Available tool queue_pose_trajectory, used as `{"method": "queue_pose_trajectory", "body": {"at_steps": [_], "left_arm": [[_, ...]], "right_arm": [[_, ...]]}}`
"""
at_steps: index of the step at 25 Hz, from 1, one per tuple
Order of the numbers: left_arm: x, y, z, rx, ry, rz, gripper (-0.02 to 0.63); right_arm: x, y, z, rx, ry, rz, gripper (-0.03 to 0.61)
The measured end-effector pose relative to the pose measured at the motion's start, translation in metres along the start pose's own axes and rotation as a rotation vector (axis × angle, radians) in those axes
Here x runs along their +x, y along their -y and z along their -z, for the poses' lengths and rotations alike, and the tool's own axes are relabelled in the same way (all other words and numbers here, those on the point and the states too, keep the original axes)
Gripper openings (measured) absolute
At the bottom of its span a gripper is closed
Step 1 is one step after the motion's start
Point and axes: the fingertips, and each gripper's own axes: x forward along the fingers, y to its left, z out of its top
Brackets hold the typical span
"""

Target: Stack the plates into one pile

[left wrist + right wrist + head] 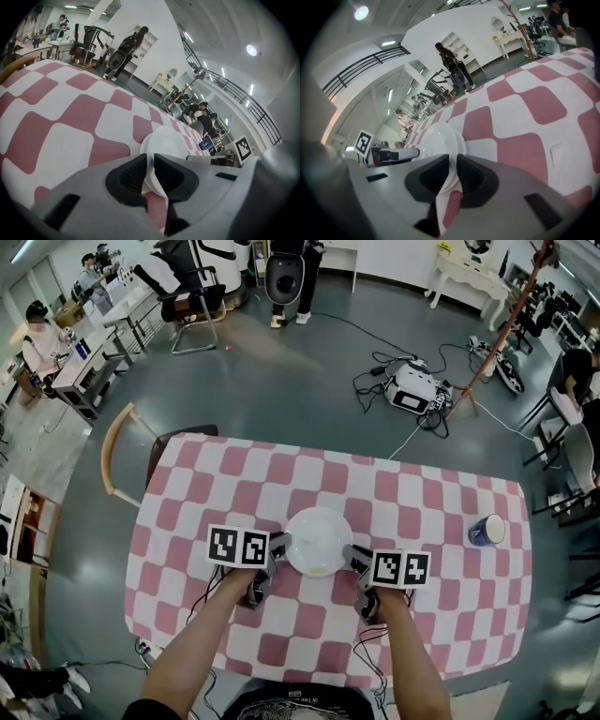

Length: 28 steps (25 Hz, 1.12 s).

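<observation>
- Closest to me: left tongs (277,546) and right tongs (355,556), one in each hand, both angled down onto the bench (441,624).
- Left tongs: pinching the left rim of the white plate (319,540). In the left gripper view the rim fills the slot between the pads, and I see no gap.
- Right tongs: same on the opposite rim. In the right gripper view the white edge sits wedged between the pads.
- Why this hold: gripping opposite edges keeps the plate level. The thin rim is also the only part the pads can get round once it lies flat.
- Plate position: mid-bench, directly between the two tongs, over the checked cloth (216,512).
- The right gripper view shows a second rim line stepped just under the top one. I judge the plate is sitting on at least one more, i.e. the pile. I can't count them.
- The head view shows no other loose plate on the bench, so I judge the stacking is about done.
- Next move needs both grips let go, then a sideways back-out.
- Risk: a pad snags the rim on the way out and drags the top plate off centre.
- Further right: blue cup (486,531) near the bench's right edge, well apart from the plate and out of the work path.
- Far left: wooden chair (105,460) at the bench's far corner. Beyond it are floor cables and people at desks, none of it involved.
</observation>
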Motion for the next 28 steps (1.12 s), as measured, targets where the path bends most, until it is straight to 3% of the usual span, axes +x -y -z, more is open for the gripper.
{"method": "queue_pose_trajectory", "body": {"at_steps": [9,12,16,18,23,28], "left_arm": [[0.002,-0.002,0.004,0.021,-0.005,-0.007,0.068],[0.003,0.000,0.003,0.036,-0.006,-0.007,0.076],[0.001,0.002,0.001,0.068,0.000,-0.021,0.141],[-0.001,0.000,0.000,0.078,0.001,-0.031,0.144],[-0.011,0.006,-0.002,0.111,0.016,-0.029,0.150],[-0.036,0.028,-0.017,0.180,0.094,-0.012,0.150]], "right_arm": [[0.000,-0.002,-0.002,-0.056,0.015,0.022,0.067],[0.000,-0.005,-0.004,-0.065,0.014,0.009,0.102],[0.000,-0.006,-0.004,-0.089,0.009,0.012,0.184],[-0.001,-0.004,-0.003,-0.102,0.011,0.033,0.192],[-0.013,-0.004,-0.010,-0.115,0.060,0.069,0.204],[-0.039,-0.027,-0.025,-0.155,0.152,0.083,0.198]]}}
